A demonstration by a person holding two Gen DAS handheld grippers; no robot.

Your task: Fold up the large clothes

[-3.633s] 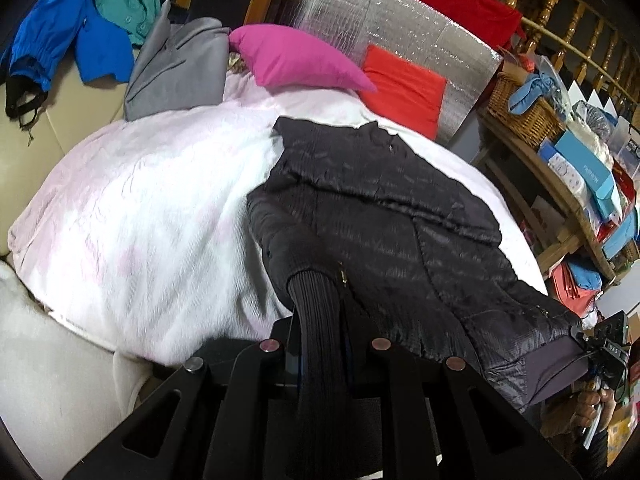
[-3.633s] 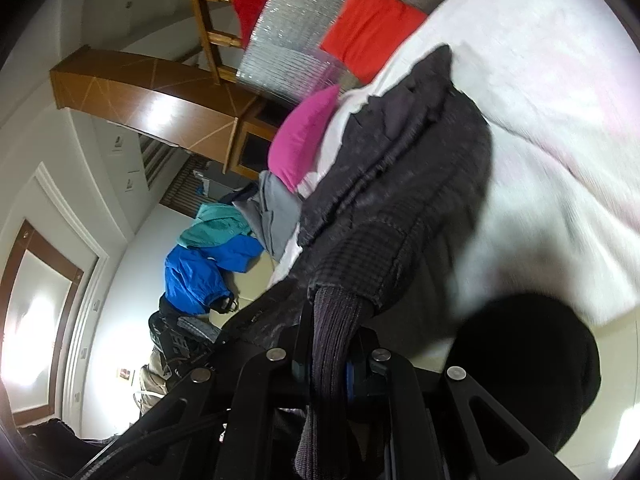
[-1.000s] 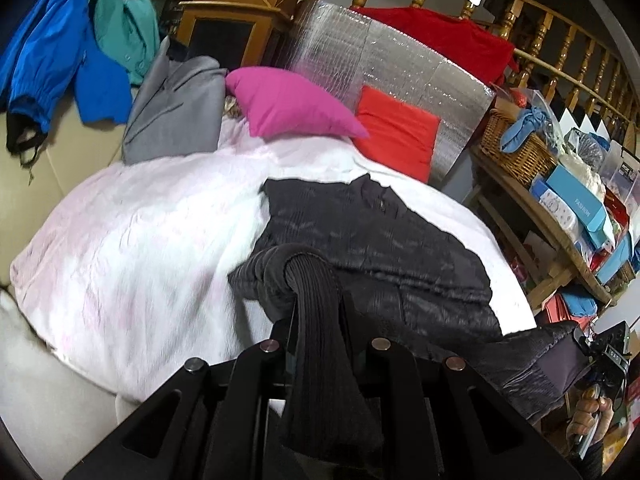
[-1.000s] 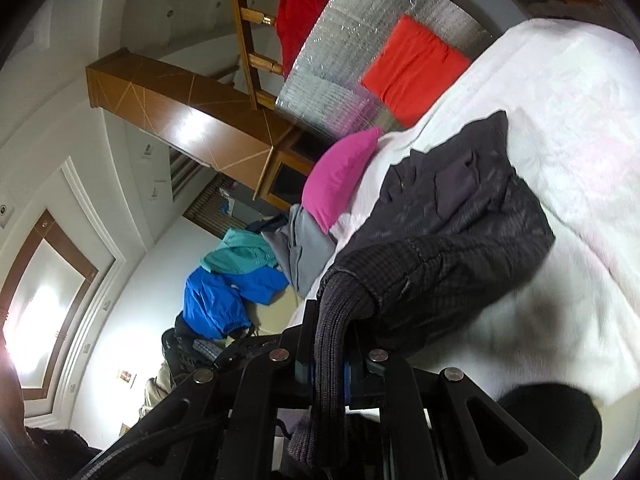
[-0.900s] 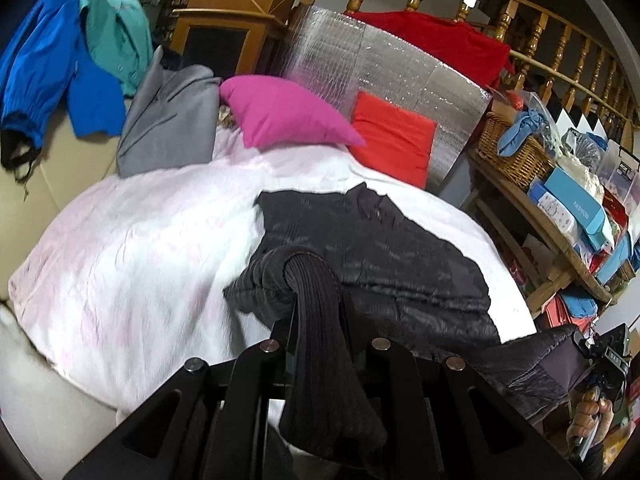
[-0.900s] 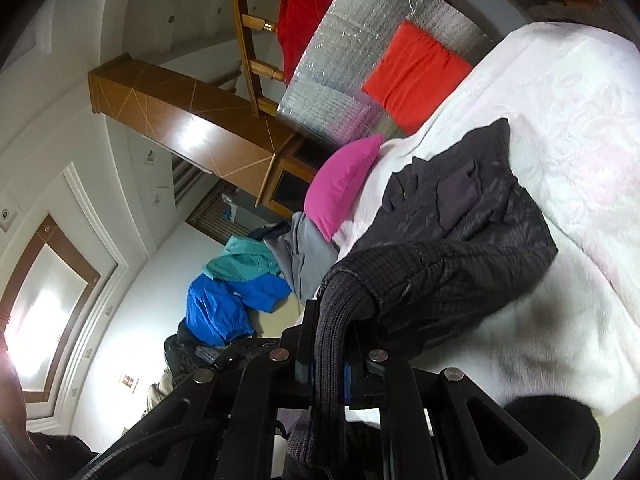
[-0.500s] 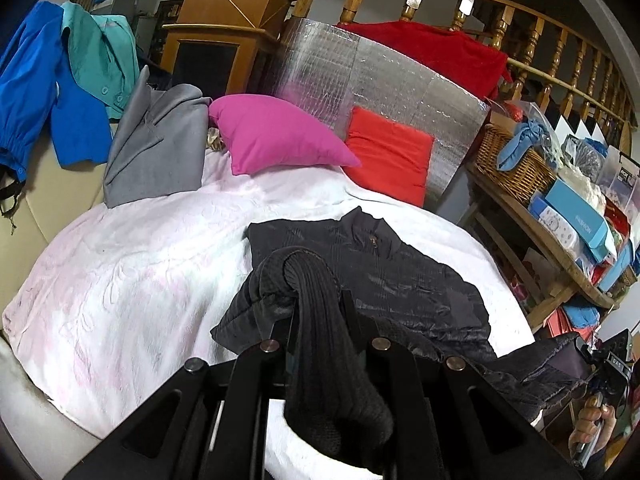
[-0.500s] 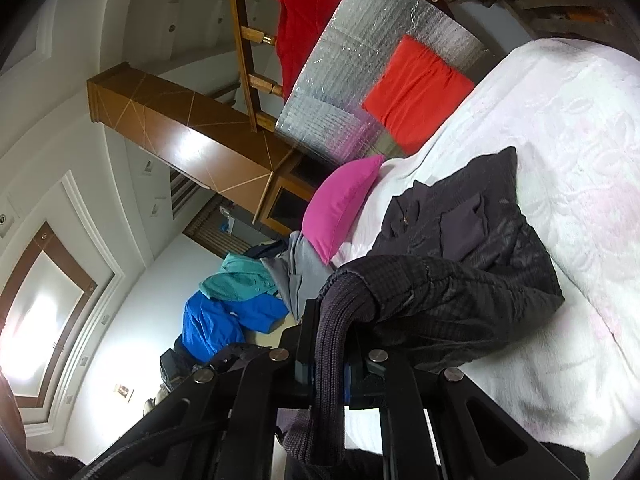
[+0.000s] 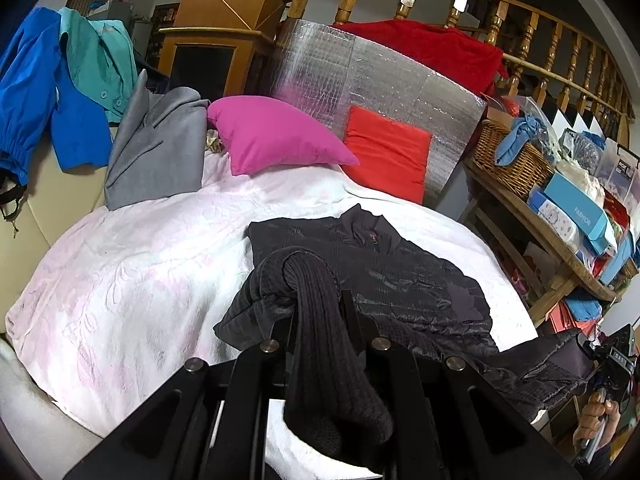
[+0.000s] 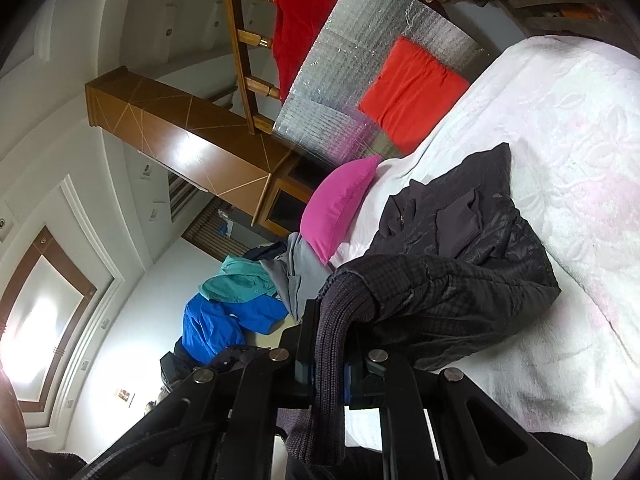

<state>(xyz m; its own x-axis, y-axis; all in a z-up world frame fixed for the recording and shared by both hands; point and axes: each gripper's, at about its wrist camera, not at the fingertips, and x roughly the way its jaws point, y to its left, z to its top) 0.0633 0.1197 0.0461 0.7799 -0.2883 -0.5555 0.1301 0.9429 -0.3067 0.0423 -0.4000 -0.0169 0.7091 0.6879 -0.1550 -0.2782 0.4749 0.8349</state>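
Already both your jaws pinch a ribbed cuff (image 9: 316, 320) of the black jacket (image 9: 400, 280), whose body lies ahead on the bed (image 9: 140, 280), collar at the far end, so the fold runs forward, away from you.

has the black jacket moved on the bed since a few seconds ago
Yes. The black jacket has been drawn down the white blanket, away from the pink pillow, its collar now farther from it.

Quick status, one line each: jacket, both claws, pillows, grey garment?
black jacket: spread on the white blanket, hem lifted
left claw: shut on ribbed cuff
right claw: shut on ribbed hem
pink pillow: lying flat
red pillow: leaning on foil board
grey garment: draped, unfolded
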